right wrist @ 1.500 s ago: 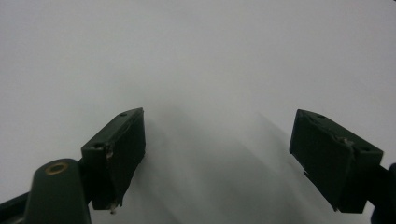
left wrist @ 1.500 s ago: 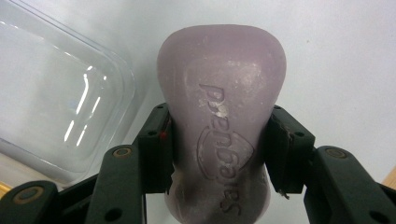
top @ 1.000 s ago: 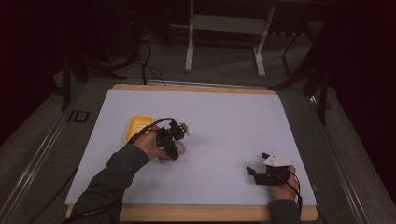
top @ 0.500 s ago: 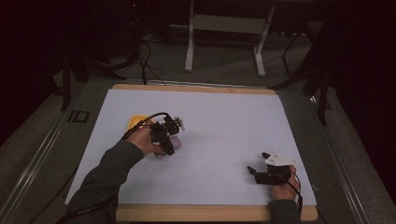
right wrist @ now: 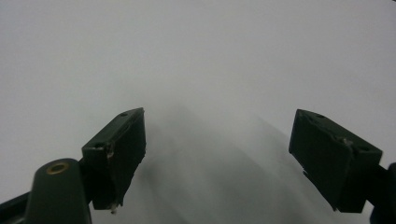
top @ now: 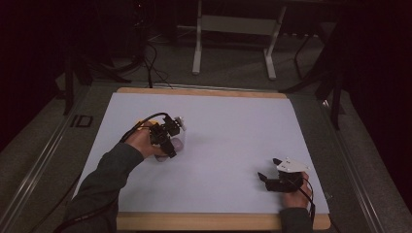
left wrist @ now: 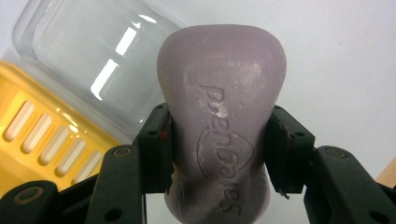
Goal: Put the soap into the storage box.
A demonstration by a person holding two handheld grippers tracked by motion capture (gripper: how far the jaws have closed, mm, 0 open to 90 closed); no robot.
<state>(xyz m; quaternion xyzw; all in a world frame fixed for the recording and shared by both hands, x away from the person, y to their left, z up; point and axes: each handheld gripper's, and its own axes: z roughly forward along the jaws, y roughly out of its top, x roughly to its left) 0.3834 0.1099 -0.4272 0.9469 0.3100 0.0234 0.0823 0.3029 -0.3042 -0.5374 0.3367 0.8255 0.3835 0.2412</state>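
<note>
Two grippers | left gripper (left wrist: 219,154) clamps soap (left wrist: 220,116) by its waist, over the table's (top: 233,126) left side, beside yellow tray (left wrist: 42,135) | right gripper (right wrist: 233,154) wide, empty, near-right corner.

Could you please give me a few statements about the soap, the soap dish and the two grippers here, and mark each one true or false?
1. The left gripper is shut on the purple soap bar. True.
2. The right gripper holds a sponge. False: its jaws stand open over the bare white table cover.
3. The yellow slotted tray lies beside a clear plastic lid. True.
4. The soap bar is smooth, with no marking. False: a name and an emblem are embossed on its face.
5. Both grippers grip the soap together. False: the right gripper is apart, near the table's front right corner.
</note>
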